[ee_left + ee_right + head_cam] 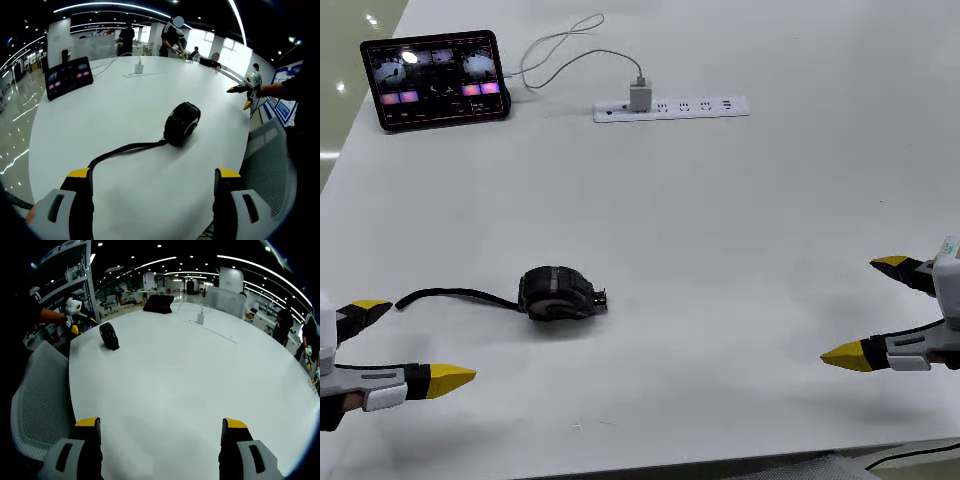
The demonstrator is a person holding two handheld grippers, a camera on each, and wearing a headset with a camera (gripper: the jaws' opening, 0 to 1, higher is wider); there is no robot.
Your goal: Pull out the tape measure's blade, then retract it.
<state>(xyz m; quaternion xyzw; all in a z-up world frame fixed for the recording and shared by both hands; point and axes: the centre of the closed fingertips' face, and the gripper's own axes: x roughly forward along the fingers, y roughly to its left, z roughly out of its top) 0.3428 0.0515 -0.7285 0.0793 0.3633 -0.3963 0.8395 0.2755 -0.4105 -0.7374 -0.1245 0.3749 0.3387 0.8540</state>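
A black tape measure [558, 293] lies on its side on the white table [720, 220], with a black wrist strap [450, 295] trailing to its left. Its blade is inside the case. My left gripper [408, 342] hovers open near the front left edge, a little left of the strap's end. In the left gripper view the tape measure [183, 122] lies ahead between the yellow-tipped jaws, the strap [125, 150] running toward them. My right gripper [876, 310] is open at the far right, well away from the tape measure [109, 335].
A tablet [435, 78] with a lit screen stands at the back left. A white power strip [672, 108] with a plugged charger [640, 96] and cable lies at the back centre. A grey mesh chair [35, 395] sits by the table's near edge.
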